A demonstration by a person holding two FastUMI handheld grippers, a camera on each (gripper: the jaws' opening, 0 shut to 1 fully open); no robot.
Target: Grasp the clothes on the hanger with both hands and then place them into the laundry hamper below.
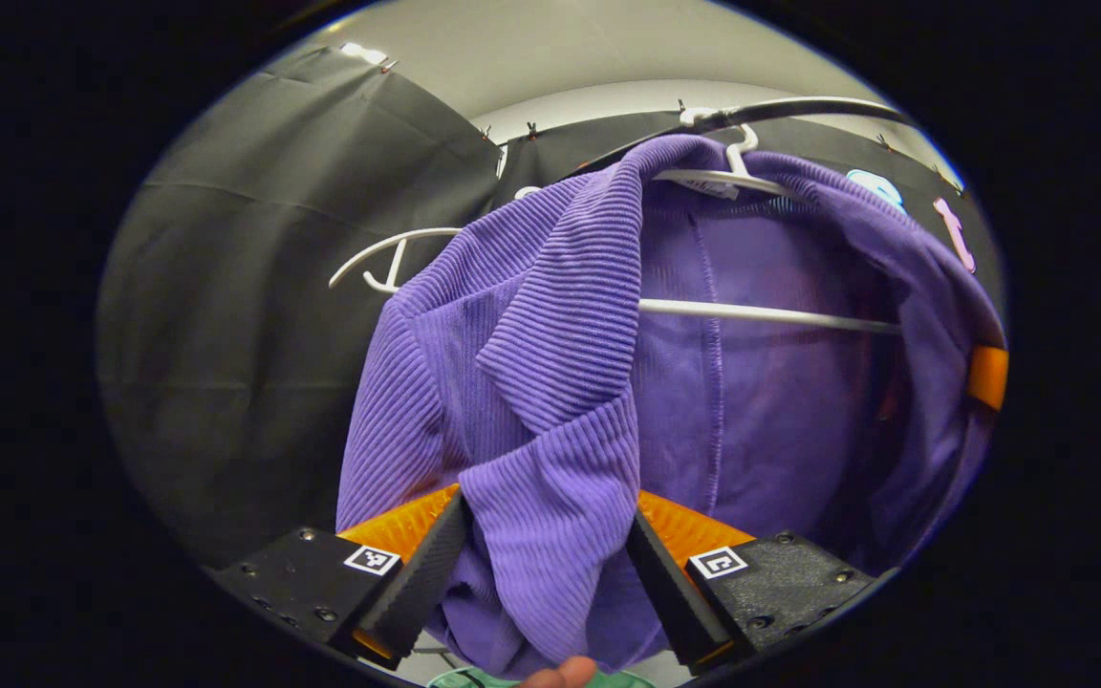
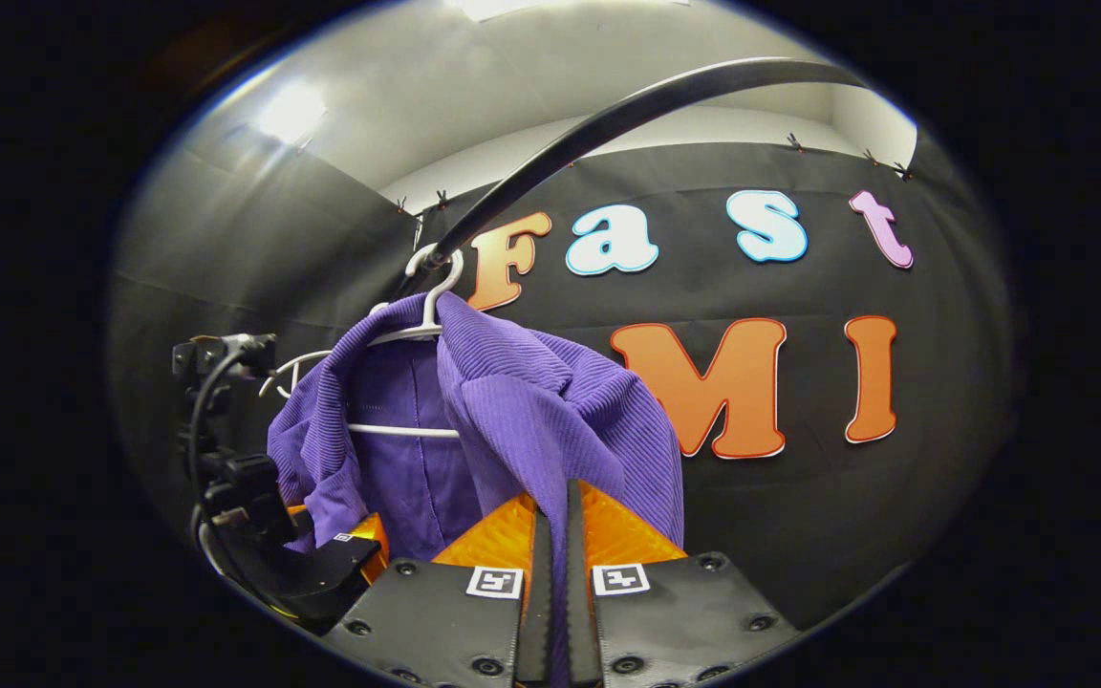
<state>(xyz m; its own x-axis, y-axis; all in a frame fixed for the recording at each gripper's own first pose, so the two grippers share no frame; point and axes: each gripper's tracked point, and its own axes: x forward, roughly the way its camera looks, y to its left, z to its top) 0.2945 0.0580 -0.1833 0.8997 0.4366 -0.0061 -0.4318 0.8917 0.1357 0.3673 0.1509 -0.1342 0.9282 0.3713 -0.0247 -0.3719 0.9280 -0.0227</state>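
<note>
Black booth cloth (image 2: 761, 497) | purple garment (image 1: 550, 382) between left hand-held gripper (image 1: 546, 554) fingers, parted | right hand-held gripper (image 2: 555, 573) pinches its edge

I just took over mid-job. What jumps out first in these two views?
The purple ribbed garment draped on a white hanger under the dark rail dominates both views. The left gripper stands open with a fold of fabric hanging between its fingers. The right gripper is pinched shut on the garment's edge at the bottom of the right gripper view.
</note>
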